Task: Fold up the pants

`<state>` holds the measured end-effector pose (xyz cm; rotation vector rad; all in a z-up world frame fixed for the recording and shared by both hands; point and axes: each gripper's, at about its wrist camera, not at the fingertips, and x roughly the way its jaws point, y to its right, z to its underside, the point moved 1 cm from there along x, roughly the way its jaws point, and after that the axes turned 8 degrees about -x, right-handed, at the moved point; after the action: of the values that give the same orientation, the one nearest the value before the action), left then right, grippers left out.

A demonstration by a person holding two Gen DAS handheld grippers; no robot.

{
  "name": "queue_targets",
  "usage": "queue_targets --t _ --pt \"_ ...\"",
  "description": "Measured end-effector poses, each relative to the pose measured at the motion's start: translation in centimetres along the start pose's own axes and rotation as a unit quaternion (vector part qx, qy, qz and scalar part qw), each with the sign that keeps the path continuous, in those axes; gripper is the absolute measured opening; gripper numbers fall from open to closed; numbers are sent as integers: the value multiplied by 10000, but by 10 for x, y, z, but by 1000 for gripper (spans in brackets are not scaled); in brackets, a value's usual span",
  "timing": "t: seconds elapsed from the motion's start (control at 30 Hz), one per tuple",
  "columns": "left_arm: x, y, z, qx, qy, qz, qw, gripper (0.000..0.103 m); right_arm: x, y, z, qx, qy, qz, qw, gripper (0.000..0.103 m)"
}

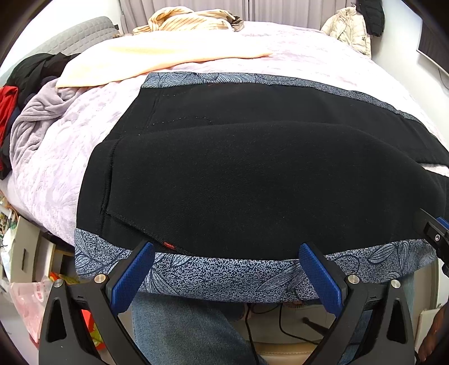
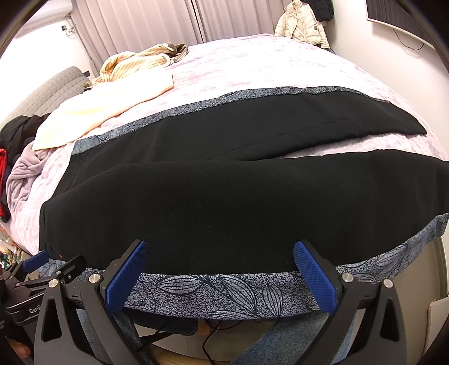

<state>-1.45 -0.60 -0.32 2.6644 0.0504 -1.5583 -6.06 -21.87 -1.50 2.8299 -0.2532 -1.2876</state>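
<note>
Bedroom, curtains at 12 o'clock, a bed (image 1: 294, 64) under a pale lilac quilt filling most of both views. On the quilt lay a patterned blue-grey cloth (image 1: 224, 276) and on that the pants (image 1: 238, 174), black, spread wide, near edge at 6 o'clock just short of the cloth's hem. In the right wrist view the two legs ran toward 3 o'clock, the far leg (image 2: 322, 120) apart from the near one, with a wedge of quilt showing between them. A cream blanket (image 1: 157, 60) sat at 11 o'clock, a striped garment (image 1: 185, 18) beyond it, a heap of dark and red clothes (image 1: 16, 92) at 9 o'clock, and a pale jacket (image 2: 304, 25) hung at 1 o'clock.

The left gripper (image 1: 226, 254) hung at the near edge, jaws wide, nothing between them. The right gripper (image 2: 220, 251) stood likewise, jaws wide and empty, beside the left one along the same hem.

Judgement: no fold made yet; the step in hand is taking hold of the near edge. To do it well, each gripper should pinch pants fabric only, not the cloth under it, with both layers caught. Lift both together and carry the near leg over to lie on the far leg, seams matched. Risk: dragging the cloth along.
</note>
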Motion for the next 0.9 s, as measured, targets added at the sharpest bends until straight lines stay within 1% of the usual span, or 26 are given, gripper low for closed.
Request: queue_targets --t 0.37,0.43,0.47,0.5,0.53,0.6,0.63,0.67,0.7,0.73,0.77,0.8,0.87,0.9 --pt "-2 -2 -2 -40 43 110 9999 103 -5 -3 -2 -34 85 -73 9999 103" --pt "-2 -5 -2 -88 72 233 9997 103 -7 -5 -4 -106 146 -188 9997 103" --pt "-3 -8 -2 -143 71 379 9992 103 -9 -6 -5 -127 189 -287 9993 103" --pt "-3 -10 -2 -174 63 479 9987 103 -11 -6 -6 -111 243 -465 9986 103" --pt "-4 -14 -3 -230 69 703 9972 103 -13 -5 -7 -41 305 -754 9967 103" --pt "-5 -21 -3 -332 82 1148 9928 103 -14 1 -6 212 394 -1624 9857 102" --pt "-6 -26 -3 -394 92 1356 9899 103 -13 4 -4 323 379 -2062 9772 96" --pt "-6 -29 -3 -432 96 1468 9882 103 -10 6 0 420 326 -2570 9650 79" --pt "-7 -34 -2 -464 121 1593 9861 103 -4 8 7 523 165 -3209 9455 64" --pt "-6 -36 -1 -448 142 1639 9854 103 3 9 13 576 -13 -3531 9338 63" --pt "-6 -40 -1 -416 172 1666 9850 103 10 8 21 590 -240 -3765 9242 63" --pt "-6 -42 1 -379 194 1660 9852 103 20 6 32 582 -533 -3901 9174 63" --pt "-3 -47 5 -312 190 1704 9847 103 37 3 54 591 -1014 -3933 9119 63" --pt "-3 -49 8 -311 174 1791 9832 103 46 1 64 621 -1231 -3931 9091 63"
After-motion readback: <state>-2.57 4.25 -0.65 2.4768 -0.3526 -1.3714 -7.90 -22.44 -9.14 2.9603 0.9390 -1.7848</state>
